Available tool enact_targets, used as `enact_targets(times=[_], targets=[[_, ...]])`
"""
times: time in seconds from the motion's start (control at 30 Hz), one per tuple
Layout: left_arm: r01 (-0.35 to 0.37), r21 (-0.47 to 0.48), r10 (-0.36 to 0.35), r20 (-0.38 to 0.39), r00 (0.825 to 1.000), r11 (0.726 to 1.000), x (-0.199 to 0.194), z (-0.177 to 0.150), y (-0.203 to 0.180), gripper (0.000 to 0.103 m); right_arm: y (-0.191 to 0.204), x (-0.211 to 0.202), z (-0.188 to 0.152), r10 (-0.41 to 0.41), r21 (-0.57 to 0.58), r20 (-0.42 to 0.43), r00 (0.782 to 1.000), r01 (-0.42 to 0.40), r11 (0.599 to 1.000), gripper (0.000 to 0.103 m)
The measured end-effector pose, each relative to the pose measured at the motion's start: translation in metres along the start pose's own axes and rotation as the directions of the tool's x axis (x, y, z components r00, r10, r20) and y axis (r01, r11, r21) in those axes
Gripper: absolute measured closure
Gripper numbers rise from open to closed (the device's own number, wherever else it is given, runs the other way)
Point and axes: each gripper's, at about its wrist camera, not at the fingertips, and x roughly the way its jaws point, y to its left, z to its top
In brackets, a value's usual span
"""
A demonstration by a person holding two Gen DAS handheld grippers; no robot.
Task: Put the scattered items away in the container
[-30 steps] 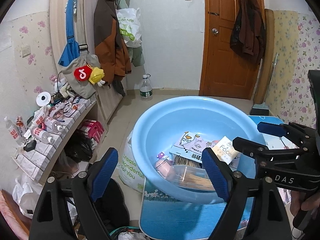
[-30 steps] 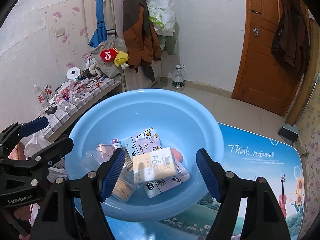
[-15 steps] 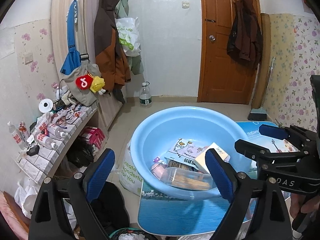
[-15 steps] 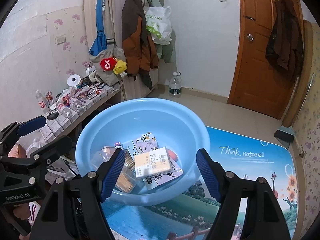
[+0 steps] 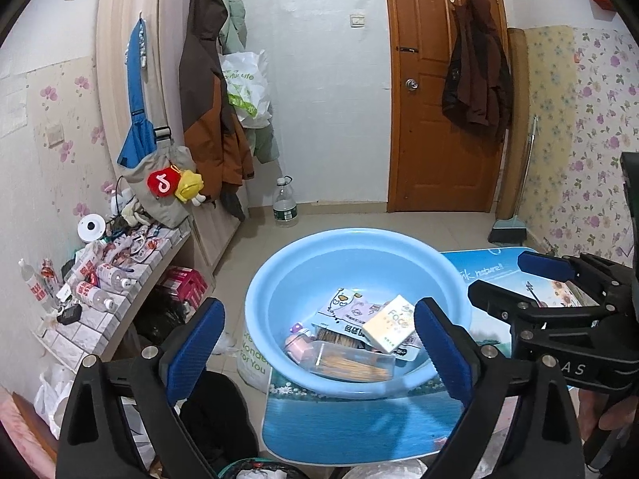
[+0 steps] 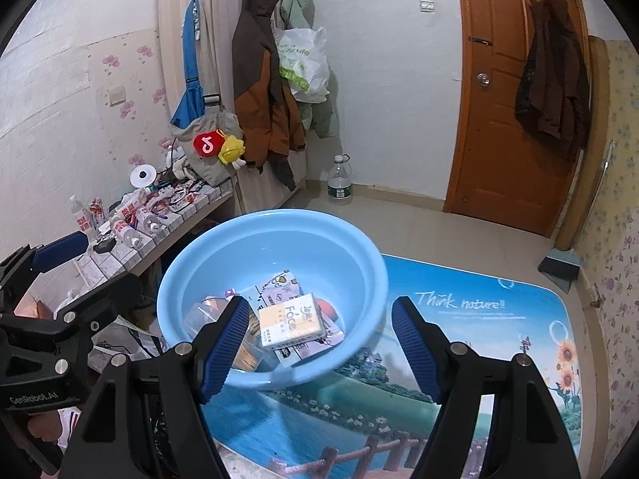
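Tools [image 5: 319,339] above filled basin [image 5: 359,247]

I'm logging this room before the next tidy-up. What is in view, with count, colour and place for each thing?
basin: one, light blue, on the table
tissue pack: one, white and yellow, in the basin on top
flat packets: a few, pale printed, in the basin under the tissue pack
clear box: one, see-through with brown sticks, in the basin
pink bottle: one, in the basin
table: one, blue landscape print, under the basin
water bottle: one, clear, on the floor
door: one, brown, shut
shelf: one, white, crowded with small bottles
left tongs: black with blue pads, jaws opening, empty
right tongs: same colours, open, empty
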Motion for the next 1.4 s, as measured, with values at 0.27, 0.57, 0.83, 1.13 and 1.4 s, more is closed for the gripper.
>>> enact_targets(times=[0.27, 0.57, 0.83, 1.13, 1.4], targets=[[0.014, 0.021, -0.015, 0.010, 1.000, 1.000, -0.013, 0.004, -0.018, 0.005, -0.017, -0.026, -0.002, -0.021, 0.028, 0.029, 0.999, 0.020, 0.999, 0.027], [0.037, 0.045, -0.038, 0.016, 0.999, 0.998, -0.022, 0.007, -0.038, 0.002, -0.029, -0.046, -0.011, -0.039, 0.048, 0.037, 0.999, 0.037, 0.998, 0.027], [0.054, 0.064, -0.056, 0.024, 0.998, 0.996, -0.030, 0.006, -0.055, 0.000, -0.045, -0.064, -0.017, -0.058, 0.078, 0.051, 0.997, 0.054, 0.995, 0.027], [0.082, 0.068, -0.083, 0.014, 0.996, 0.994, -0.031, 0.002, -0.069, 0.000, -0.060, -0.077, -0.028, -0.109, 0.132, 0.049, 0.993, 0.102, 0.986, 0.027], [0.079, 0.066, -0.079, -0.005, 0.997, 0.995, -0.027, -0.003, -0.074, 0.000, -0.065, -0.072, -0.033, -0.116, 0.151, 0.027, 0.993, 0.111, 0.982, 0.027]])
